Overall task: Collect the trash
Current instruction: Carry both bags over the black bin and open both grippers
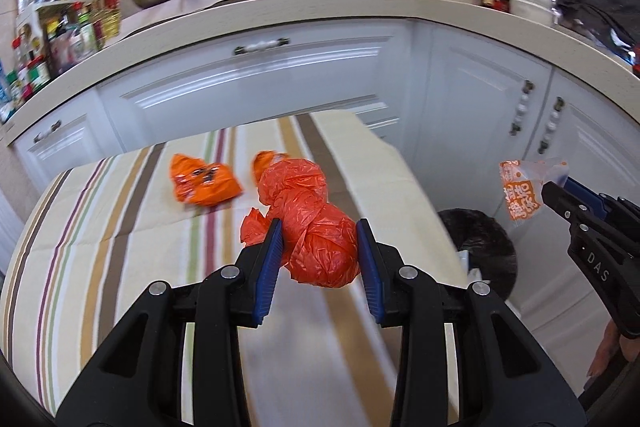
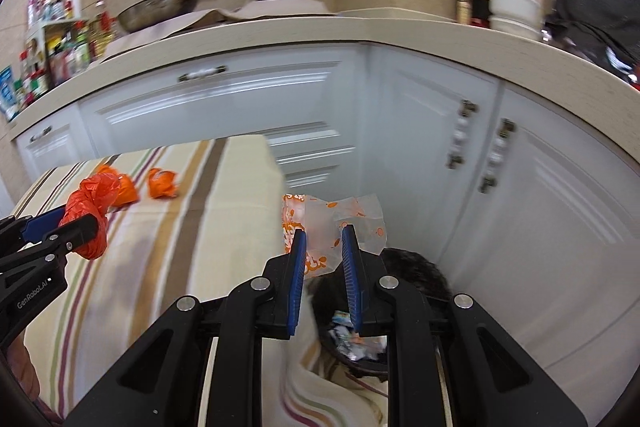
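Only right wrist view shows trash inside the bin — wrappers.

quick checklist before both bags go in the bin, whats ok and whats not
1. Left hand-held gripper shut on the red plastic bag: ok, pads press both sides.
2. Right hand-held gripper shut on the clear printed wrapper: ok.
3. Trash bin open to receive: ok, black liner open, trash already inside.
4. Right load above the bin: ok, wrapper hangs over the bin's mouth.
5. Left load above the bin: not ok, red bag is over the striped tablecloth.
6. Table cleared: not ok, two orange wrappers lie on the cloth.
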Demonstrator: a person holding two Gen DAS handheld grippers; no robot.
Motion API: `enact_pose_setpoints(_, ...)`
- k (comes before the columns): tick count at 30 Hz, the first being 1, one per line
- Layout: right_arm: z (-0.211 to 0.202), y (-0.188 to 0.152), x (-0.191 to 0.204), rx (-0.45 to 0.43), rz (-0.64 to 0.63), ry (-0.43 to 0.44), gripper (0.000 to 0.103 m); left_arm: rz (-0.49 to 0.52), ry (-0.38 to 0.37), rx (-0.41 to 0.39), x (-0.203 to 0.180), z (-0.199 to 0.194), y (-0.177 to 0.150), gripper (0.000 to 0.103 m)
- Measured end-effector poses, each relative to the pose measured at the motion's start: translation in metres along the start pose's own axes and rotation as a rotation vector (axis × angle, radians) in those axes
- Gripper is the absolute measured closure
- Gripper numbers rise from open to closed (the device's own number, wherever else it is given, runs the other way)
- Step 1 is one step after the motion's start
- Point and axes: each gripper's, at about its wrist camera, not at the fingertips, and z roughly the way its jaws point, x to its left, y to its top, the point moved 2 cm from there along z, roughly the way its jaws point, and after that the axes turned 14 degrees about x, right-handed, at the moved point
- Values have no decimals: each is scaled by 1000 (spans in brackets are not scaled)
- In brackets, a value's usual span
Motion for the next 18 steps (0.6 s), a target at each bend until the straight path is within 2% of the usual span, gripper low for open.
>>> enact_pose_setpoints(10, -7, -14, -61, 3, 90, -76, 84, 108, -83, -5, -78, 9, 13, 68)
enact_pose_setpoints(18, 6, -20, -96, 22, 145, -102, 84, 178, -109, 15, -130, 30, 20, 68)
